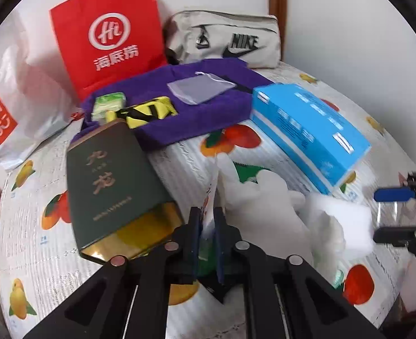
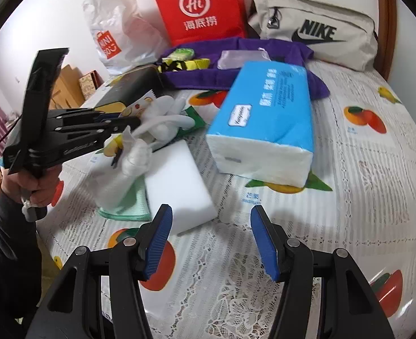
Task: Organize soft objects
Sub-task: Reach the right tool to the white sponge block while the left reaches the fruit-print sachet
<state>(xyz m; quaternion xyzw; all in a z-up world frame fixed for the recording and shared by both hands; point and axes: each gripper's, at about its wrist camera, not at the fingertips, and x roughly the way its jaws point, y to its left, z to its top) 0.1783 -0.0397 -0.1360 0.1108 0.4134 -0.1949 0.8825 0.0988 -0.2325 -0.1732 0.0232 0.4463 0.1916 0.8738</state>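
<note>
My left gripper [image 1: 207,220] is shut on a thin plastic packet with a fruit print [image 1: 211,195]; it also shows in the right wrist view [image 2: 131,123], beside a white glove [image 2: 162,118]. The white glove [image 1: 264,203] lies just right of the left gripper. A white sponge block [image 2: 179,189] lies on the table, over a green cloth [image 2: 129,209]. My right gripper [image 2: 210,243] is open and empty, just in front of the sponge. A blue tissue pack [image 2: 267,118] lies beyond it. A purple cloth [image 1: 179,107] holds small items at the back.
A dark green box [image 1: 115,180] lies left of the left gripper. A red paper bag [image 1: 109,34], a white plastic bag [image 1: 7,99] and a grey Nike pouch [image 1: 227,36] stand at the back by the wall. The tablecloth [image 2: 363,169] has a fruit print.
</note>
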